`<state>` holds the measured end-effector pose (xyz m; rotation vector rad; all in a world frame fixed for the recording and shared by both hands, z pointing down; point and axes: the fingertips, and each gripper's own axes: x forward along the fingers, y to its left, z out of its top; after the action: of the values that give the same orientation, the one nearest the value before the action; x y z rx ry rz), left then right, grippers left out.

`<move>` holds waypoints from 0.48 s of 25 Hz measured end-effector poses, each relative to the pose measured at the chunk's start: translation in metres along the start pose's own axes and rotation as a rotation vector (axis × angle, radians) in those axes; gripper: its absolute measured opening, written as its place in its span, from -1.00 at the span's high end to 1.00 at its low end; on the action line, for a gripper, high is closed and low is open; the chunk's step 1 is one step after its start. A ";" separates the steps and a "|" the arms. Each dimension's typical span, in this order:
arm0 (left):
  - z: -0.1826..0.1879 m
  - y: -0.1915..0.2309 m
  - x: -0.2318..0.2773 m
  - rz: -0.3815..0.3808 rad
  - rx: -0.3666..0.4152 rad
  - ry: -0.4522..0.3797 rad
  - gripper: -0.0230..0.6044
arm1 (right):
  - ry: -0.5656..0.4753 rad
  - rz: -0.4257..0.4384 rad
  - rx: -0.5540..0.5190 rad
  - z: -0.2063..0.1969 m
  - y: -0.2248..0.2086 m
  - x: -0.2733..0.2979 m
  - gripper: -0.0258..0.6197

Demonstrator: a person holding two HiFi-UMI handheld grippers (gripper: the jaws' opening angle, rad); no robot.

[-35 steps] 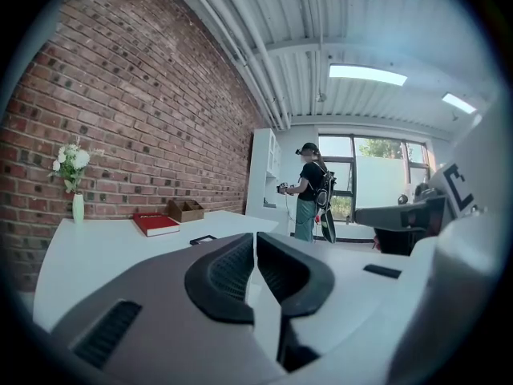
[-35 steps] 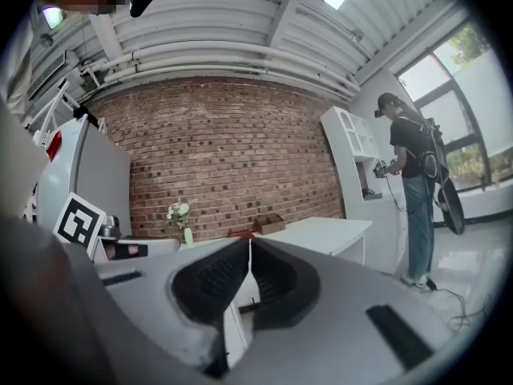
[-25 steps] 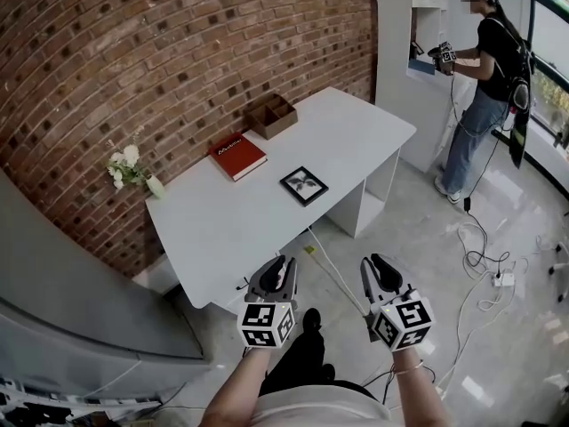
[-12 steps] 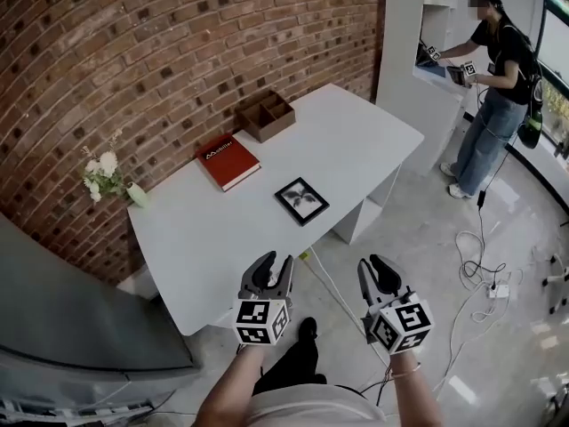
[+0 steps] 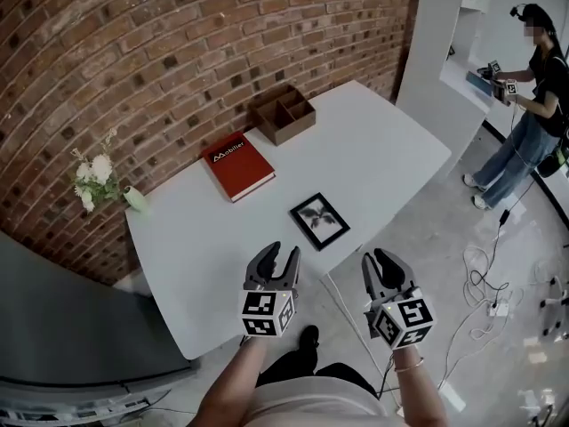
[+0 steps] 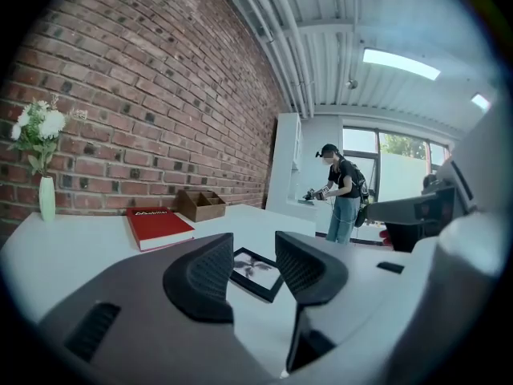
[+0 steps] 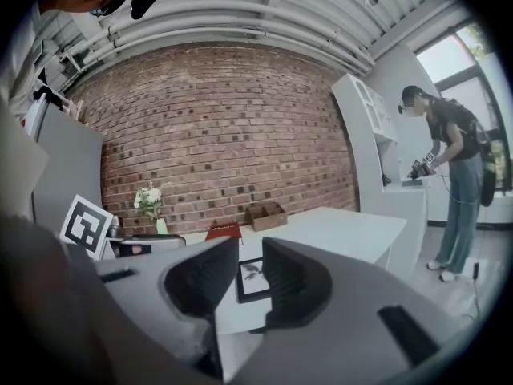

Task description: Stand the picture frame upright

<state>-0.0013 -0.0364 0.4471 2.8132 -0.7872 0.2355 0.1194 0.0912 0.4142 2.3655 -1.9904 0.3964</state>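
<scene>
Black slim picture frame [image 5: 319, 221] lying flat, face up, on white desk [image 5: 382, 158] near front edge. Ahead of both grippers, roughly between them, touching neither. Rectangular, shallow, with dark print on pale mount under what looks like glazing.

Probably light and stiff. Glazing likely fragile and slick, so better not pinched on the face. Best hold, as judged: across the moulding at one edge or corner, one jaw under and one over, then tipped up onto lower edge. Rear stand, if any, hidden underneath; cannot tell. Smooth desk top likely lets frame slide when nudged, so second gripper useful as stop on opposite edge. Hard to get a jaw under something this flat; dragging it to overhang the desk edge could help.

Left hand-held gripper [image 5: 279, 258] at desk's front edge, short of frame, jaws opening, ribbed dark pads well apart, nothing between. Right hand-held gripper [image 5: 380, 261] beside it, off the desk over the floor [image 5: 498, 327], jaws parted by a narrower gap, also empty.

Elsewhere on desk:
- red hardback book [image 5: 238, 165], matte cover, white lettering, flat behind frame, well apart
- brown wooden divided box [image 5: 283, 114] near wall
- small pale vase of white flowers [image 5: 133, 197] at far left corner

Rough red-brown brick wall [image 5: 178, 43] behind. Glossy grey floor with loose cables [image 5: 484, 274]. Person [image 5: 533, 105] at white shelving in background right.
</scene>
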 end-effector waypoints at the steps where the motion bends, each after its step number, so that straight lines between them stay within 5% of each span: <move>1: 0.001 0.004 0.004 0.004 -0.004 0.001 0.44 | 0.006 0.003 -0.005 0.001 0.000 0.006 0.68; 12: 0.001 0.035 0.037 0.078 -0.037 0.015 0.44 | 0.036 0.059 -0.038 0.011 -0.013 0.061 0.68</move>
<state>0.0121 -0.0840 0.4594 2.7464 -0.8896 0.2519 0.1426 0.0328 0.4185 2.2665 -2.0368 0.3961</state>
